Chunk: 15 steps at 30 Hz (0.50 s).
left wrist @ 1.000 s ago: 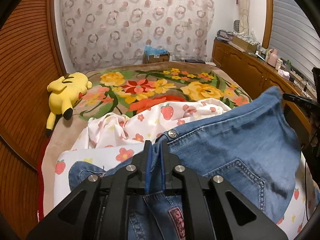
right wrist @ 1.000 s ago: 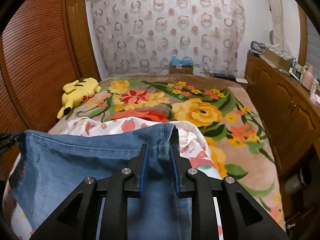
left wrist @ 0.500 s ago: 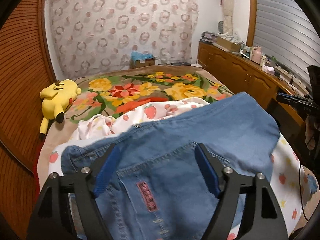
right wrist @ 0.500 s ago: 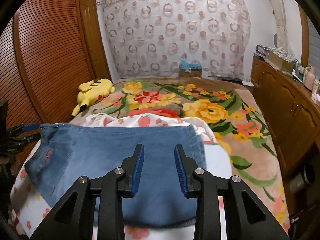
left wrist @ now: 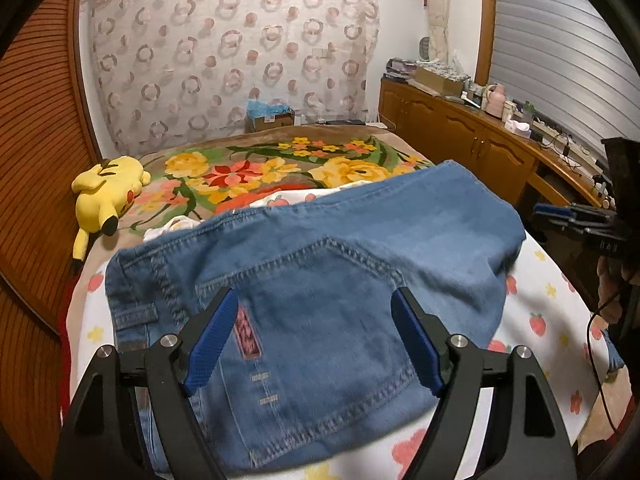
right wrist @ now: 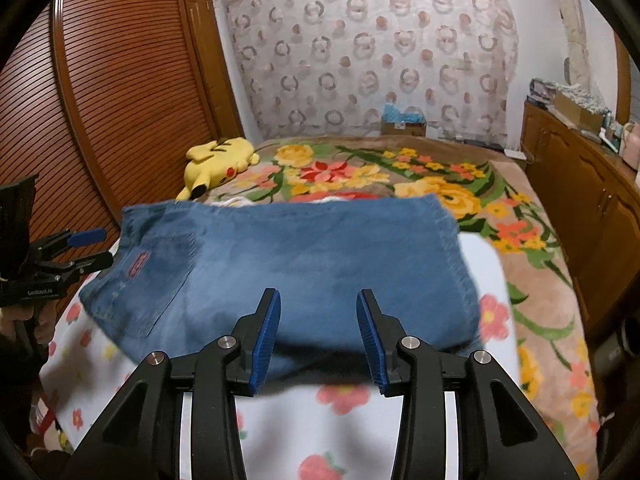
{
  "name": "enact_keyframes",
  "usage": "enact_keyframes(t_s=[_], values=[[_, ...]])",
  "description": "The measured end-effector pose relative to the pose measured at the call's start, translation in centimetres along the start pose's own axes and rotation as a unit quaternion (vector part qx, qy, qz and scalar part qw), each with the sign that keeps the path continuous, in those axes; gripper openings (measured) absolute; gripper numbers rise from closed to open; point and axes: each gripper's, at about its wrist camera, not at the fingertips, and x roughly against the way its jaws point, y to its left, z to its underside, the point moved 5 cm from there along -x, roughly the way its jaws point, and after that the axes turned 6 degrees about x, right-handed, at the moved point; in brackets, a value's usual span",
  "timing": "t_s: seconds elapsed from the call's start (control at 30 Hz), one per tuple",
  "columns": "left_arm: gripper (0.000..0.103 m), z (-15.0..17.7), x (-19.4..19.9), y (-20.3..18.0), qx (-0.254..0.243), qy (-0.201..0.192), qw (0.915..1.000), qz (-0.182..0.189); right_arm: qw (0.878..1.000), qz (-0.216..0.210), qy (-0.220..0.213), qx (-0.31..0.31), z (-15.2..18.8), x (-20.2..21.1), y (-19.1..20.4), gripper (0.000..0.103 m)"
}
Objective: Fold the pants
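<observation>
Blue denim pants (left wrist: 320,280) lie folded in a flat rectangle on a white strawberry-print sheet (left wrist: 552,320) on the bed; they also show in the right wrist view (right wrist: 288,264). A back pocket with a pink label (left wrist: 246,332) faces up. My left gripper (left wrist: 316,332) is open and empty, held above the pants' near left part. My right gripper (right wrist: 318,332) is open and empty, just above the pants' near edge. Each gripper shows at the side of the other's view, the right one (left wrist: 576,216) and the left one (right wrist: 76,252).
A floral blanket (right wrist: 400,176) covers the far bed. A yellow plush toy (left wrist: 106,196) lies at the far left by the wooden slatted wall (right wrist: 100,100). A wooden cabinet (left wrist: 480,140) with clutter runs along the right. A cardboard box (left wrist: 270,118) stands by the curtain.
Both grippers let go of the pants' top edge, opened, and pulled back and up. The pants dropped flat onto the sheet.
</observation>
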Motion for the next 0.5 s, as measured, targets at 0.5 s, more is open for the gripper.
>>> enact_keyframes(t_s=[0.5], values=[[0.079,6.3,3.9,5.8,0.038,0.014,0.9979,-0.051,0.997,-0.063,0.036,0.005,2.0,-1.3,2.8,0.052]])
